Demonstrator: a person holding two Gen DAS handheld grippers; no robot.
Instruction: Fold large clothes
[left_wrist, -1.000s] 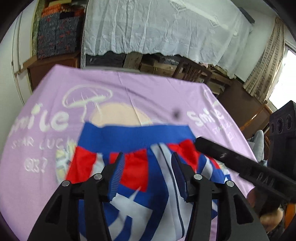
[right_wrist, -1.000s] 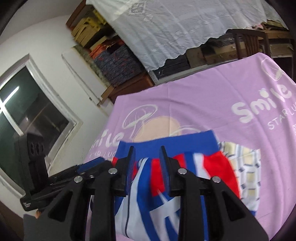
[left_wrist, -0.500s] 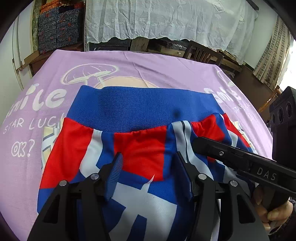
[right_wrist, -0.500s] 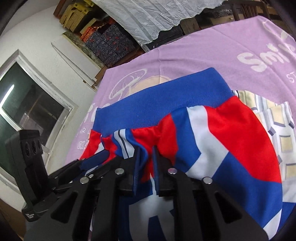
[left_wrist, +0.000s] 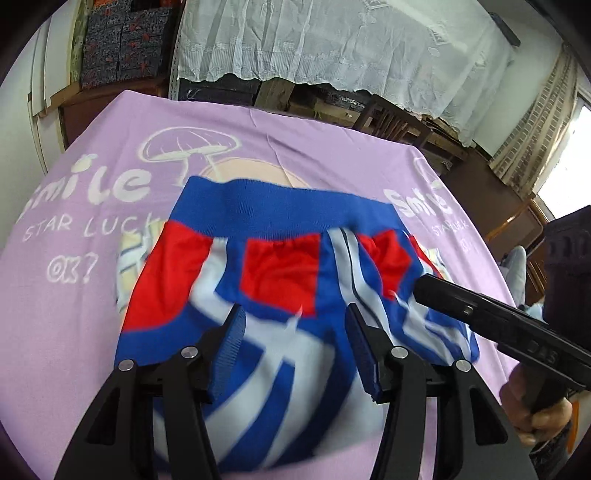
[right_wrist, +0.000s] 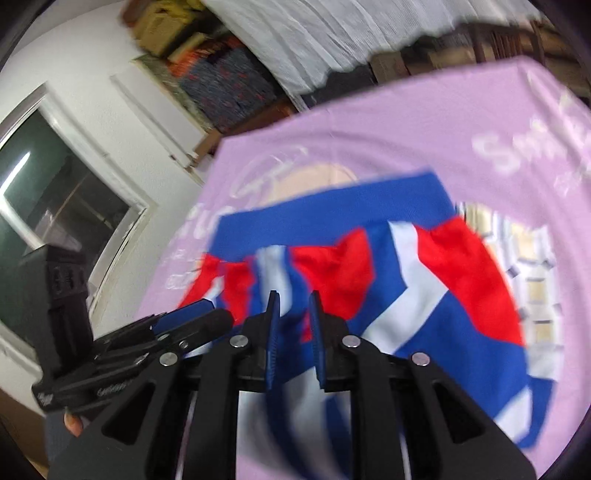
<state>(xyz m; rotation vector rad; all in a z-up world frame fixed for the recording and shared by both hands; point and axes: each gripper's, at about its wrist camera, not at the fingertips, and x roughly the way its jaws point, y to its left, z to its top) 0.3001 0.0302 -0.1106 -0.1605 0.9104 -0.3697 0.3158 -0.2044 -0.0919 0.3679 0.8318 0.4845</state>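
Observation:
A red, white and blue garment (left_wrist: 280, 273) with a blue ribbed waistband lies on a lilac printed tablecloth (left_wrist: 332, 147), waistband at the far side. My left gripper (left_wrist: 295, 310) hovers over its near middle. Its jaws stand wide and are closing, with no fabric pinched between them. In the right wrist view the garment (right_wrist: 406, 295) fills the centre. My right gripper (right_wrist: 293, 297) sits at its left part, jaws narrow and opening, with a fold of fabric between the pads. The right gripper (left_wrist: 419, 286) also shows at the garment's right edge, and the left gripper (right_wrist: 210, 314) at the lower left.
The tablecloth (right_wrist: 369, 129) reaches the table's edges on all sides. Behind it stand shelves under a white lace cover (left_wrist: 332, 44), patterned boxes (left_wrist: 122, 40) and a wooden chair (left_wrist: 391, 114). A window (right_wrist: 55, 206) is at the left. A hand (left_wrist: 535, 417) holds the right gripper.
Both cameras dipped close to the garment, then drew back a little. The right jaws narrowed onto a fold of fabric and have loosened slightly. The left jaws stayed wide.

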